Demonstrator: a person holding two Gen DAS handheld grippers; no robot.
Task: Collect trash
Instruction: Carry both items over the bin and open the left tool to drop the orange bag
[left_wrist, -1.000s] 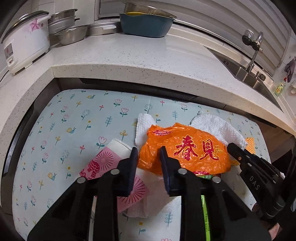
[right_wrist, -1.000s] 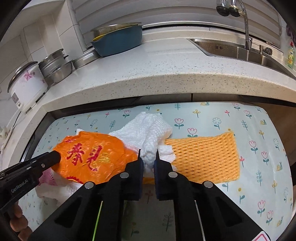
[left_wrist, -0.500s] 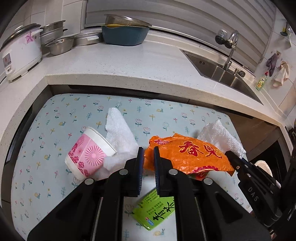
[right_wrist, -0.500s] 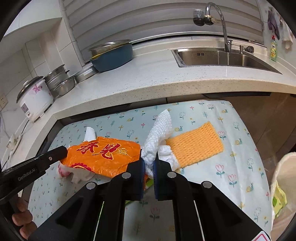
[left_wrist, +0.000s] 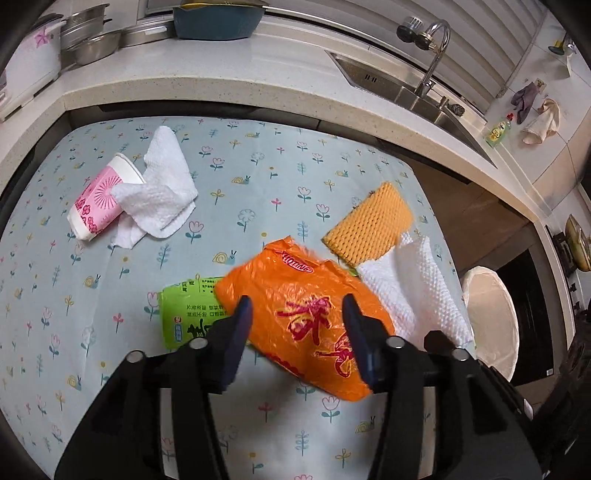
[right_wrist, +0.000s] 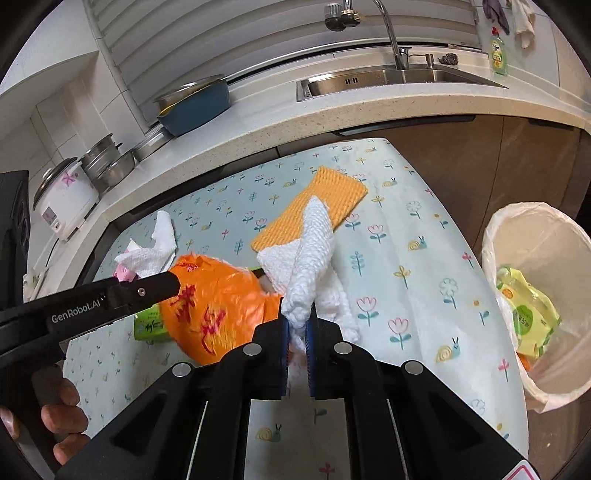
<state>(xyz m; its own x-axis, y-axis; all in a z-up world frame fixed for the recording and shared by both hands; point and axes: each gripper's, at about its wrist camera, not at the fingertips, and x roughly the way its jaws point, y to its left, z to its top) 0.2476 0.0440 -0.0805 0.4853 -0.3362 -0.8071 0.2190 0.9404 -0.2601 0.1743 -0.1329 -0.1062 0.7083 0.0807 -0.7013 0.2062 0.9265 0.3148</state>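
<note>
My left gripper (left_wrist: 295, 302) hangs over the flowered tablecloth (left_wrist: 258, 166) with its jaws opening. The orange plastic bag (left_wrist: 288, 273) lies blurred between them, and the pads stand clear of it. The right gripper (right_wrist: 298, 321) is shut on a white paper towel (right_wrist: 314, 236), which hangs from its tips over the cloth. In the right wrist view the orange bag (right_wrist: 214, 295) sits just left of that towel, with a left finger (right_wrist: 162, 286) across it. A white-lined trash bin (right_wrist: 495, 229) stands off the table's right end.
A pink paper cup (left_wrist: 98, 199) lies on its side against another paper towel (left_wrist: 159, 195) at the left. A green packet (left_wrist: 188, 310) and an orange foam net (left_wrist: 369, 218) lie near the bag. The stone counter (left_wrist: 221, 85) with sink (left_wrist: 388, 85) runs behind. The bin holds a green wrapper (right_wrist: 528, 317).
Both grippers have travelled right, toward the bin end of the table. The left jaws, shut on the orange bag before, have spread apart. The right gripper has kept hold of its towel.
</note>
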